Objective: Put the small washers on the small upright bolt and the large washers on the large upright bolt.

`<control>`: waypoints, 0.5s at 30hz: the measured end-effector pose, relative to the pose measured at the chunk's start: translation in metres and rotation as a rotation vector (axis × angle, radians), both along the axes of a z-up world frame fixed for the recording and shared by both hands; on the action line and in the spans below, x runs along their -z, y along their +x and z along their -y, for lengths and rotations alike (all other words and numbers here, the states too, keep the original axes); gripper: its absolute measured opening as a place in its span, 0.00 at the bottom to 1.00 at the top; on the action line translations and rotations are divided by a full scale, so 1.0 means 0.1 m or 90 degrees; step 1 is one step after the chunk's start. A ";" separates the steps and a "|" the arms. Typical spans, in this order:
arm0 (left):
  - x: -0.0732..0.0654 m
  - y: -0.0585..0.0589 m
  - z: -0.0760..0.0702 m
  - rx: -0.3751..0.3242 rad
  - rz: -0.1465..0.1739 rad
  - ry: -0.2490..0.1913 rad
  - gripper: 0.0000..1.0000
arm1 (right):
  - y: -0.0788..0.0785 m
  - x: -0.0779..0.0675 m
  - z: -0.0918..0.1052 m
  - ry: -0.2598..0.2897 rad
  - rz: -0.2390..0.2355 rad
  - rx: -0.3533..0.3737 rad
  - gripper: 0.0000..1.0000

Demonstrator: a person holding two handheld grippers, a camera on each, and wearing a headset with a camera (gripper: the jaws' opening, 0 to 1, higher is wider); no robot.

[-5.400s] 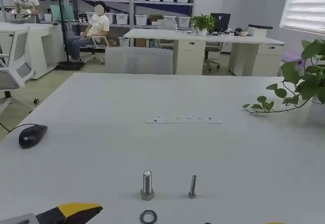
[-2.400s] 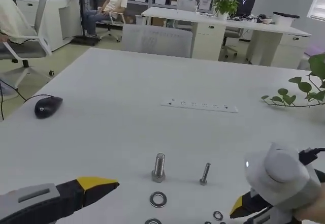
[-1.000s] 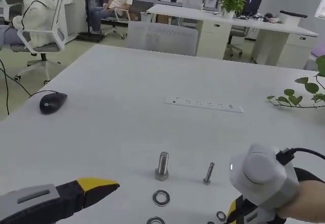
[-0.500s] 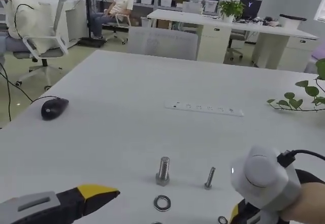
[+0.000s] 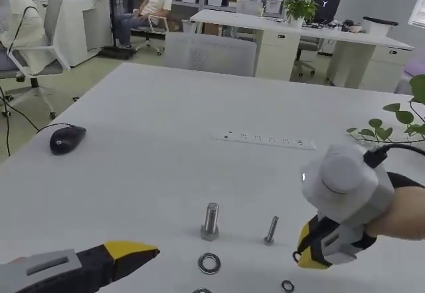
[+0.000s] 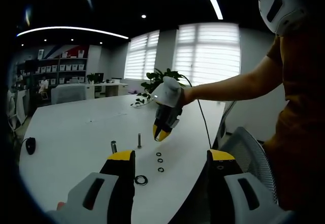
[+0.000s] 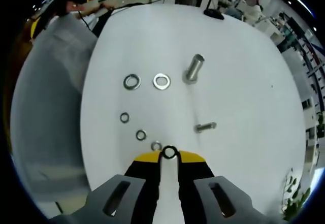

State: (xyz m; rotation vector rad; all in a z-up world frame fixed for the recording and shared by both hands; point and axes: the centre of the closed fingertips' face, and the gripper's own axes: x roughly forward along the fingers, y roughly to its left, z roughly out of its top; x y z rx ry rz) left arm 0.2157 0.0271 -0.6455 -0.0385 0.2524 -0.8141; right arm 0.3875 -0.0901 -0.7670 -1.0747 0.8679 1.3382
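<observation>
The large bolt (image 5: 210,221) and the thinner small bolt (image 5: 271,230) stand upright on the white table (image 5: 166,140). A large washer (image 5: 209,263) lies flat just in front of the large bolt, and a small washer (image 5: 287,285) lies nearer me. My right gripper (image 5: 307,258) hovers to the right of the small bolt. It is shut on a small washer (image 7: 169,153) pinched at its yellow tips. Below it lie two large washers (image 7: 132,82) and three small washers (image 7: 141,134). My left gripper (image 6: 171,158) stands open at the table's near left with nothing between its fingers.
A black mouse (image 5: 66,138) lies at the far left, and a flush power strip (image 5: 265,141) sits mid-table. Plant leaves (image 5: 392,123) hang in at the right edge. Office chairs, desks and seated people are beyond the table.
My right gripper has risen from the table with a small washer in its tips and now hangs beside the small bolt. The left gripper has stayed where it was.
</observation>
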 end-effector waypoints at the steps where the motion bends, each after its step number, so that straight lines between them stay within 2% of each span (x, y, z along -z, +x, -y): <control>1: 0.00 0.00 0.00 0.000 0.000 0.000 0.56 | 0.04 -0.02 -0.02 -0.001 0.005 -0.003 0.12; 6: 0.00 0.00 -0.02 -0.004 0.000 -0.002 0.56 | 0.18 -0.15 -0.10 -0.004 0.023 -0.014 0.12; 11: 0.01 0.00 -0.03 -0.006 -0.003 -0.003 0.56 | 0.39 -0.26 -0.21 -0.009 0.037 -0.023 0.12; 15: 0.02 0.01 -0.04 -0.009 -0.006 -0.004 0.56 | 0.46 -0.26 -0.28 -0.017 0.028 -0.029 0.12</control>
